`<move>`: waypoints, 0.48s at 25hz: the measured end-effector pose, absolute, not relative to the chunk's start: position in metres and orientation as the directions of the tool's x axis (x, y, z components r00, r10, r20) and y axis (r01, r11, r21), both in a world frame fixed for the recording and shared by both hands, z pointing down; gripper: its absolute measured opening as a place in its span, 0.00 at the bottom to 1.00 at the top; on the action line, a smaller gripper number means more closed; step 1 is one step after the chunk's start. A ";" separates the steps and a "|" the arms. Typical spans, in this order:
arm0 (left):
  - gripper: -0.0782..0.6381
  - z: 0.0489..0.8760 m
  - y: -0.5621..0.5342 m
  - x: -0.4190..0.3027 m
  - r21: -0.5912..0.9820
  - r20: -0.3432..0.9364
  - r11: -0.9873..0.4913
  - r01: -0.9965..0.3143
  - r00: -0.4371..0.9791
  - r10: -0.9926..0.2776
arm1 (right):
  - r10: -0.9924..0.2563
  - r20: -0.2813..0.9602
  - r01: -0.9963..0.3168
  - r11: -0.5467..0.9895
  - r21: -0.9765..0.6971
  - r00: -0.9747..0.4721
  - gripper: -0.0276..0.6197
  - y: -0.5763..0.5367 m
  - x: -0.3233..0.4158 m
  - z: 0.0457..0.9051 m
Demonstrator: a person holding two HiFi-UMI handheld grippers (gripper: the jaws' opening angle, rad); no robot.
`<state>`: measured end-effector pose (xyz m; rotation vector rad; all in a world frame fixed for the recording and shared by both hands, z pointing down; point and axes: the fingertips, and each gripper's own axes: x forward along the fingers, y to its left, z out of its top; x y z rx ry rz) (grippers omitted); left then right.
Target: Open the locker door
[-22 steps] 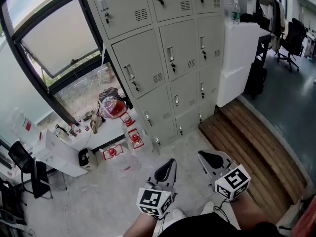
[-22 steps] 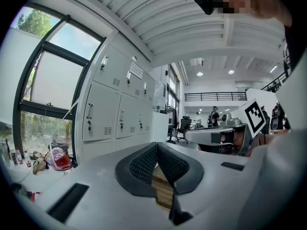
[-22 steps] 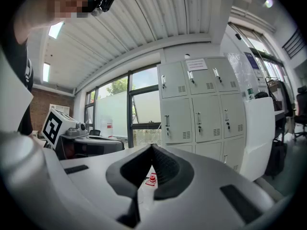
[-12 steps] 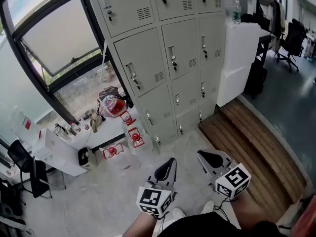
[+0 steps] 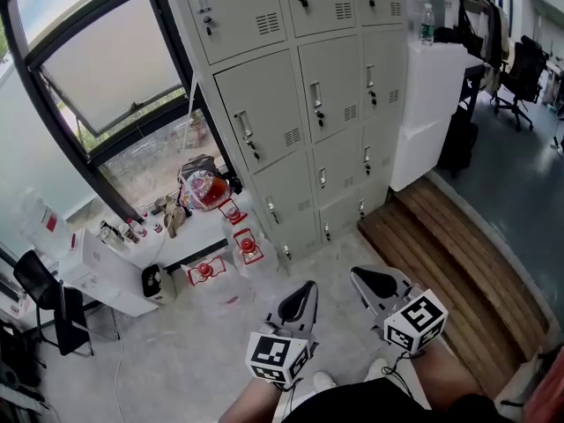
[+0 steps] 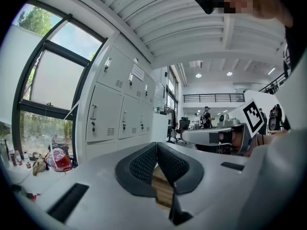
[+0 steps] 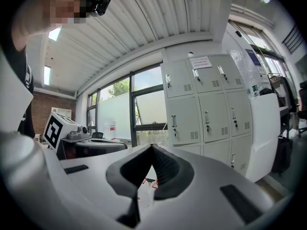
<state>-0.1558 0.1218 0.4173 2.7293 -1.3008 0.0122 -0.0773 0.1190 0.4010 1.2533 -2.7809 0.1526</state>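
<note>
A grey bank of lockers [image 5: 304,104] stands ahead, all its doors closed, each with a handle and a small vent. The same lockers [image 6: 120,109] show at the left of the left gripper view and the lockers [image 7: 206,104] at the right of the right gripper view. My left gripper [image 5: 302,293] and my right gripper [image 5: 370,280] are held low near my body, far from the doors. Each has its jaws pressed together with nothing between them.
A large window [image 5: 97,69] is left of the lockers. Red canisters [image 5: 247,245] and a bag [image 5: 204,190] lie on the floor by the locker corner. A white cabinet [image 5: 432,104] stands right of the lockers, wooden planks [image 5: 449,263] lie before it, and office chairs [image 5: 524,69] beyond.
The head view has shifted slightly, so the lockers sit a little further right in the frame. Both grippers stay where they were.
</note>
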 end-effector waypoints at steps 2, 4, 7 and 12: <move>0.13 0.417 0.120 -0.163 0.104 0.058 -0.625 -0.774 0.632 -0.773 | -0.746 0.117 -0.754 0.654 -0.058 -0.656 0.13 0.117 -0.083 0.400; 0.13 0.417 0.119 -0.169 0.103 0.056 -0.627 -0.772 0.634 -0.771 | -0.749 0.115 -0.757 0.650 -0.062 -0.653 0.13 0.115 -0.090 0.399; 0.13 0.415 0.119 -0.177 0.099 0.051 -0.631 -0.770 0.637 -0.769 | -0.751 0.111 -0.759 0.648 -0.063 -0.650 0.13 0.114 -0.099 0.399; 0.13 0.418 0.114 -0.186 0.105 0.052 -0.629 -0.770 0.636 -0.770 | -0.748 0.104 -0.754 0.653 -0.063 -0.656 0.13 0.109 -0.111 0.399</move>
